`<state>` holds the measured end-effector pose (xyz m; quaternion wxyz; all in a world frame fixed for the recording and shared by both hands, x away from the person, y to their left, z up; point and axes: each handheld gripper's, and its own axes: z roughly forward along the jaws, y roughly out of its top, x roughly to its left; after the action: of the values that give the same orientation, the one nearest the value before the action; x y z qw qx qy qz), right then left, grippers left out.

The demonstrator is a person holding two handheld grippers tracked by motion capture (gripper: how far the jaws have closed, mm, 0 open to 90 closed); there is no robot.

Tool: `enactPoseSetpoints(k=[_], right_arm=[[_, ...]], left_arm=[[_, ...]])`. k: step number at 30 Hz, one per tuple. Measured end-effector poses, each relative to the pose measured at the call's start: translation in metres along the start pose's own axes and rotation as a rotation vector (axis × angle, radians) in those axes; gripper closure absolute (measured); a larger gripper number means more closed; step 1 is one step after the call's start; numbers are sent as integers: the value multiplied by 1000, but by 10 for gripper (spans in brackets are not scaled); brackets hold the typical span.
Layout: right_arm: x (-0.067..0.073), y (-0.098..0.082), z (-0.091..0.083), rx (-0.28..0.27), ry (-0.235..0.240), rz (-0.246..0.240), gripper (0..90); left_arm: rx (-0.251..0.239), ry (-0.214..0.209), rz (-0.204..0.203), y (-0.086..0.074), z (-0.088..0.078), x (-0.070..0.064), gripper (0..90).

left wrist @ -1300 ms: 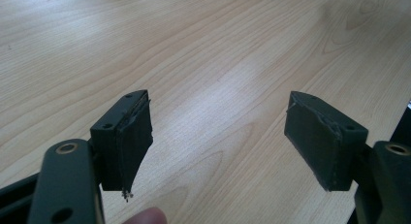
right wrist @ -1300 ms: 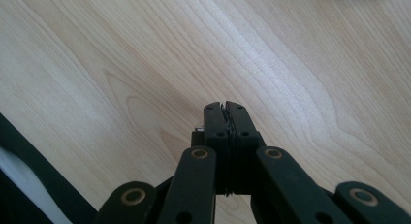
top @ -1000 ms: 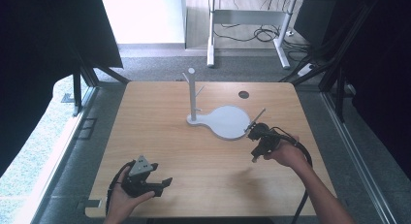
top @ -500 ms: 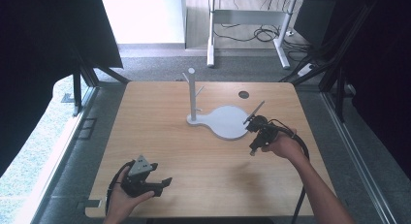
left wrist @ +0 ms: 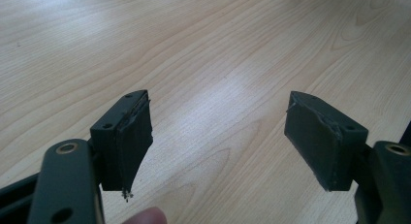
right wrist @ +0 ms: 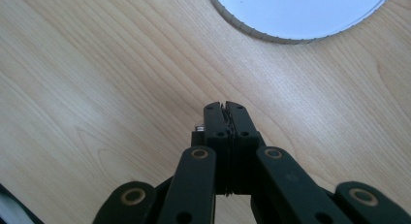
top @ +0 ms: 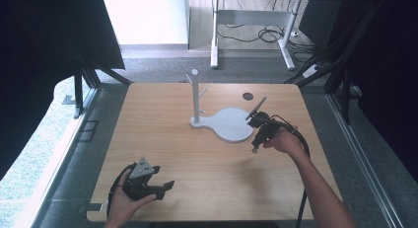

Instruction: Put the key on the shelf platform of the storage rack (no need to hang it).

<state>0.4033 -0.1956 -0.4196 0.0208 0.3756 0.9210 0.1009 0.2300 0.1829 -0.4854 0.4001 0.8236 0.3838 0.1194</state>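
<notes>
The right gripper (top: pixel 257 137) hangs clenched tight over the wooden table (top: pixel 167 154), nothing between its jaws, just beside the edge of the white stand (top: pixel 230 124) with its upright peg. Near the front edge, the left gripper (top: pixel 165 187) rests released, jaws wide, empty.

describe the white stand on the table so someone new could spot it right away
Start at the wooden table: the stand sits on its far half, just right of centre. It is a flat, white, roundish base plate with a thin upright post at its left end, and short pegs branch off the post. The shut right gripper is beside the plate's right edge; nothing else on the table is white or upright.
</notes>
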Motion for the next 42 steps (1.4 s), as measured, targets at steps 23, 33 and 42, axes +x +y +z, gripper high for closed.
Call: enactPoseSetpoints(k=[23, 33, 42], right_arm=[[-18, 33, 1, -1, -10, 23, 892], [-23, 47, 5, -15, -3, 34, 892], [-25, 58, 9, -17, -3, 43, 892]], left_arm=[[2, -7, 5, 0, 2, -1, 255], [10, -15, 11, 0, 5, -4, 255], [7, -12, 7, 0, 5, -3, 255]])
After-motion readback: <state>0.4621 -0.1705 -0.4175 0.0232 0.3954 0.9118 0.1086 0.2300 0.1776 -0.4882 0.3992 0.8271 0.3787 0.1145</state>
